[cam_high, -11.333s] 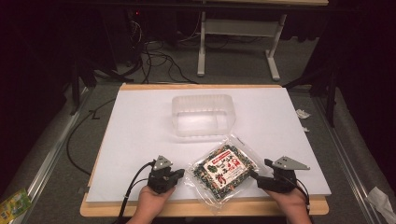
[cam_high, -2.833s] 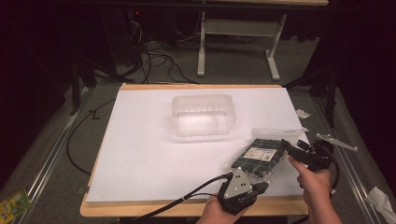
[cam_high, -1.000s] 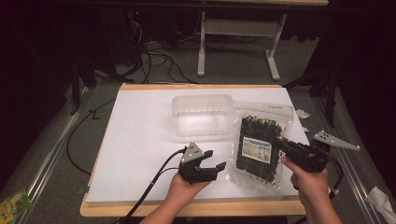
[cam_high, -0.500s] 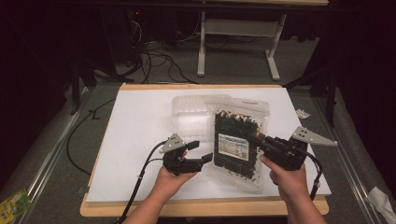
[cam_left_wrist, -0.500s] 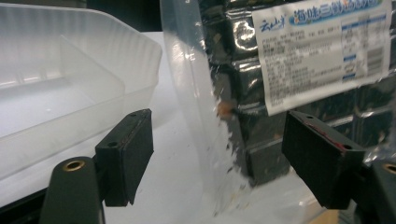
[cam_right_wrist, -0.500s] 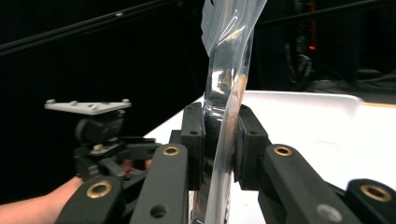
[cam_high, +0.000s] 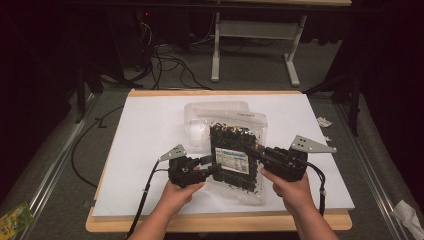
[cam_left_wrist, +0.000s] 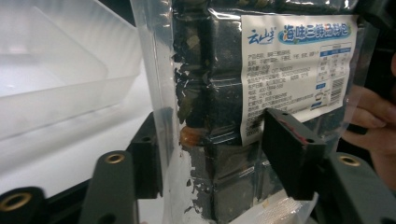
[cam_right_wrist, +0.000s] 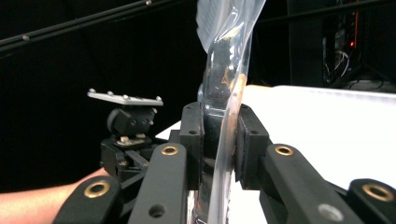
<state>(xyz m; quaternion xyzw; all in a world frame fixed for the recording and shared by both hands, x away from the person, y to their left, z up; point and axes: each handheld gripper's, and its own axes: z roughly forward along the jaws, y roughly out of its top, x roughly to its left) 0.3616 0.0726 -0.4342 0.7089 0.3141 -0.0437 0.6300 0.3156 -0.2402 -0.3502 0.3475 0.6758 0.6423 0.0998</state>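
Observation:
A clear bag of dark dried seaweed (cam_high: 235, 160) with a white label is held upright above the white sheet, in front of a clear plastic tub (cam_high: 205, 120). My right gripper (cam_high: 252, 152) is shut on the bag's right edge; in the right gripper view its pads (cam_right_wrist: 194, 140) pinch the film (cam_right_wrist: 224, 93). My left gripper (cam_high: 212, 167) is open at the bag's left side. In the left gripper view the bag (cam_left_wrist: 224, 93) stands between the wide-apart jaws of that gripper (cam_left_wrist: 215, 149), with the tub (cam_left_wrist: 56, 79) behind at left.
The white sheet (cam_high: 145, 130) covers a wooden board with its edge near the person. A small white scrap (cam_high: 322, 121) lies at the right edge. Cables and metal table legs (cam_high: 215, 50) fill the dark floor behind. A green packet (cam_high: 15, 220) lies on the floor at lower left.
The right gripper lifted the bag from flat on the table and carried it left, upright, in front of the tub. The left gripper moved right until its jaws straddle the bag.

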